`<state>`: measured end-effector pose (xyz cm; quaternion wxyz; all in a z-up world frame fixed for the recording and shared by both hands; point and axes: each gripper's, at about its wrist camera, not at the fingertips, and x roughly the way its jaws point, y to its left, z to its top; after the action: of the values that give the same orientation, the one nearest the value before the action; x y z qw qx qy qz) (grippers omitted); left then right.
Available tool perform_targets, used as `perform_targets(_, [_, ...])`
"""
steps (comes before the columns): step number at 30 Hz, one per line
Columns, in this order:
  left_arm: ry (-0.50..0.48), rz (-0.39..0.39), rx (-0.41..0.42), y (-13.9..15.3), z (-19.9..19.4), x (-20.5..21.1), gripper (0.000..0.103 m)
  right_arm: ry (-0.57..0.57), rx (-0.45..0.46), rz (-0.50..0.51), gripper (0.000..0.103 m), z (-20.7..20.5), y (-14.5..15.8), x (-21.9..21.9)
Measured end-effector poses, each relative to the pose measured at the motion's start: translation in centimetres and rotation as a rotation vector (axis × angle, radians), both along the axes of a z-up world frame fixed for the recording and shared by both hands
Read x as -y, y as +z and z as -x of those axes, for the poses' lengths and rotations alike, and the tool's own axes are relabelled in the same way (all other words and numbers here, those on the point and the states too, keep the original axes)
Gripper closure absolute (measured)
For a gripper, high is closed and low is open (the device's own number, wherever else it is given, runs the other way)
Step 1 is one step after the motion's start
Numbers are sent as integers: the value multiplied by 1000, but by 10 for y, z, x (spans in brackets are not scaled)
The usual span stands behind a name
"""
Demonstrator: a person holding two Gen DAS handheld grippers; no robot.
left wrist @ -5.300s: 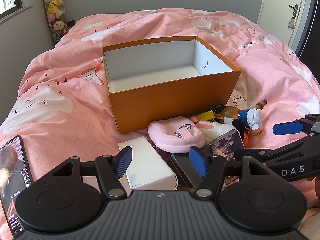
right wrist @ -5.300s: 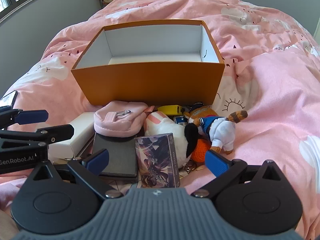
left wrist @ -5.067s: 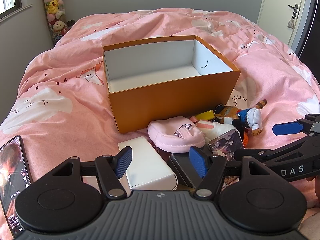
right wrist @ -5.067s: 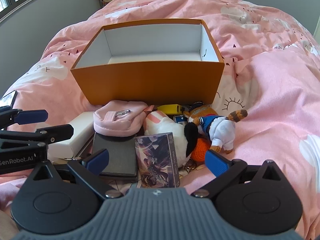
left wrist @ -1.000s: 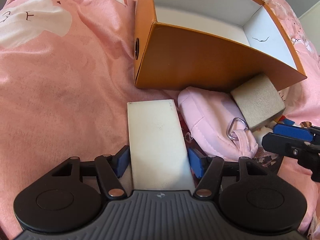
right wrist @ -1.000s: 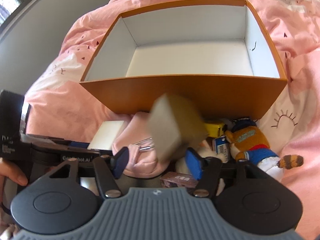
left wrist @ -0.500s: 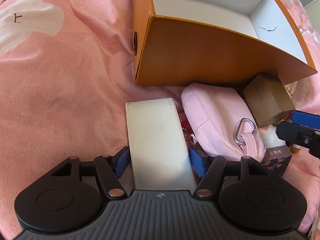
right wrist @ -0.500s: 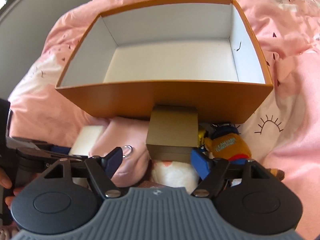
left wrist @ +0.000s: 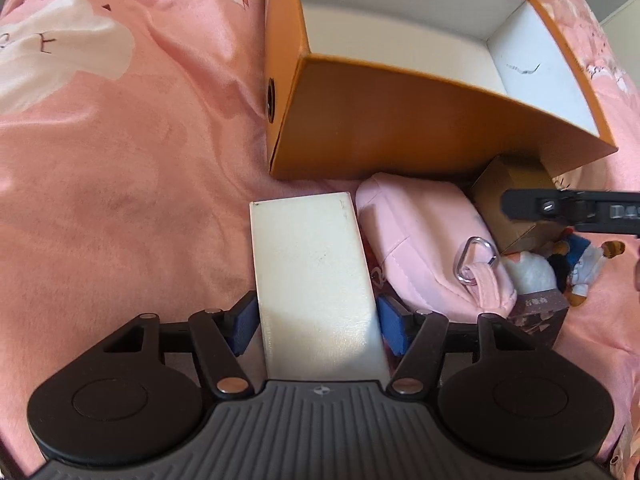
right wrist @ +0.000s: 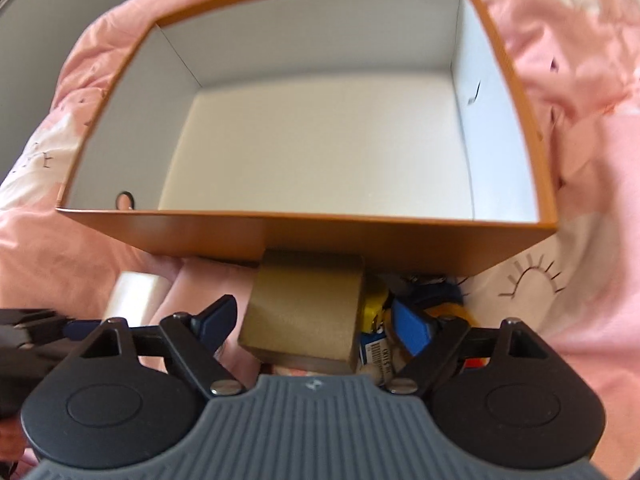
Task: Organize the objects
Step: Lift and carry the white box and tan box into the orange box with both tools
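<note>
The orange box [right wrist: 304, 236] sits open on the pink bed cover [left wrist: 120, 160], and its white inside is bare: as far as either view shows, nothing has been put away yet, so nearly all of the sorting is judged still to come. Everything to be organized lies in a cluster just in front of the box's near wall.

The white case [left wrist: 312, 280] lies flat on the bed between the fingers of the left gripper [left wrist: 316, 320], which are closing; the blue pads sit right at its long edges, though a firm squeeze cannot be confirmed.

The brown cube box [right wrist: 304, 312] rests against the orange box between the fingers of the right gripper [right wrist: 312, 322], which are opening, with clear gaps on both sides, so it holds nothing.

A pink pouch [left wrist: 428, 248] with a metal clip, a plush doll [left wrist: 576, 260] and a dark printed card box [left wrist: 540, 316] wait alongside.

Legible writing is scarce: "DA" on the right gripper's arm, and small characters on the card box, too small to read.
</note>
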<state>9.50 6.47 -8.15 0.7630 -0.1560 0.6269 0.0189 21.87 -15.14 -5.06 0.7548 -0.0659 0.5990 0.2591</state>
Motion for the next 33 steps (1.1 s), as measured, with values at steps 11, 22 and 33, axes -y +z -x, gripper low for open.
perform_targets(11, [-15, -41, 175, 37, 16, 5, 32, 3, -23, -57, 34, 12, 4, 7])
perform_targets(22, [-51, -69, 330, 74, 29, 20, 33, 40, 47, -132, 35, 36, 42, 12])
perform_targets(33, [-103, -31, 485, 135, 3, 23, 33, 53, 148, -299, 35, 38, 108, 19])
